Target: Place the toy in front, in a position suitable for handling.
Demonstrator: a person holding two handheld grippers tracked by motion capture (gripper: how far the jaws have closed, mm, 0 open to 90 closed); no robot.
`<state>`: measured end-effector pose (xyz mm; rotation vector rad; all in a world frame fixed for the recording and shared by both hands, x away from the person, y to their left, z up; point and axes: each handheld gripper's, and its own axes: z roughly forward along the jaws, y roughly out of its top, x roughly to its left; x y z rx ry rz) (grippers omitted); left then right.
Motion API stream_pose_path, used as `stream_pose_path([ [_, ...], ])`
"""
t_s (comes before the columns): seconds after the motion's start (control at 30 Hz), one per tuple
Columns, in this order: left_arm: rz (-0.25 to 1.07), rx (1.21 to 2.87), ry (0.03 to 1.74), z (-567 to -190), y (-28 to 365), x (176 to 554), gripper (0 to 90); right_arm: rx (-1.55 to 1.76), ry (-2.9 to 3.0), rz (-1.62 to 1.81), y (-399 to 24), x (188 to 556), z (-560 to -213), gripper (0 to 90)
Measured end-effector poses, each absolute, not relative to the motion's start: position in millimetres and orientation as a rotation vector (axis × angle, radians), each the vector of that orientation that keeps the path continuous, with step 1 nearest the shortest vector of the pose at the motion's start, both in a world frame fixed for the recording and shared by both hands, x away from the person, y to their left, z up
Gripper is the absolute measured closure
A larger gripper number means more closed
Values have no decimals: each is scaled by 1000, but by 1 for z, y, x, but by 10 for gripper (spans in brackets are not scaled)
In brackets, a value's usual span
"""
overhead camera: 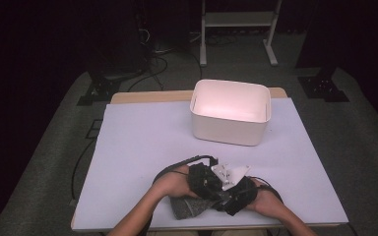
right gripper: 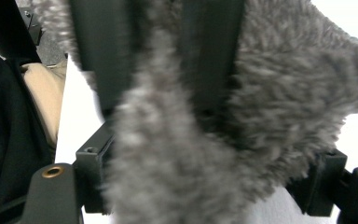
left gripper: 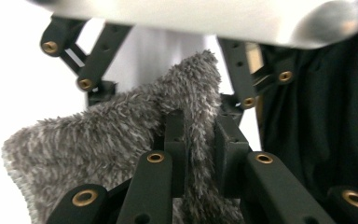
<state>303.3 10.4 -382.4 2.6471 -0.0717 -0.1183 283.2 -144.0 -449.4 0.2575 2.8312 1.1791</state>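
A grey fuzzy cloth (overhead camera: 189, 209) hangs between my two grippers close to the table's front edge. In the left gripper view my left gripper (left gripper: 200, 126) is shut on an upright fold of the cloth (left gripper: 98, 149). In the high view the left gripper (overhead camera: 210, 192) comes in from the left hand. My right gripper (overhead camera: 224, 201) faces it from the right hand. In the right gripper view the right gripper (right gripper: 209, 172) has its jaws wide apart, with the bunched cloth (right gripper: 270, 93) between them. The left gripper's jaws reach down from the top of that view, pinching the cloth.
A white plastic bin (overhead camera: 229, 130) stands at the back of the table, right of centre, with nothing visible inside. The pale lilac tabletop (overhead camera: 142, 147) lies between it and my hands. A metal stand and cables lie on the floor beyond.
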Motion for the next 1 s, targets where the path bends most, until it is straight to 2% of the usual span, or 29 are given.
stream_pose_path([
  [0.13, -32, 2669, 19, -382, 24, 316, 780, 251, 2831, 1185, -145, 285, -450, 232],
  [0.27, -67, 2639, 58, -386, 33, 324, 780, 247, 2833, 1195, -145, 287, -450, 232],
  [0.43, -176, 2585, 3, -388, 23, 317, 779, 249, 2845, 1179, -144, 287, -452, 231],
  [0.67, -133, 2624, -2, -390, 23, 316, 779, 261, 2863, 1168, -145, 287, -454, 231],
  [1.0, -78, 2683, 163, -393, 83, 320, 778, 243, 2858, 1176, -146, 289, -456, 232],
])
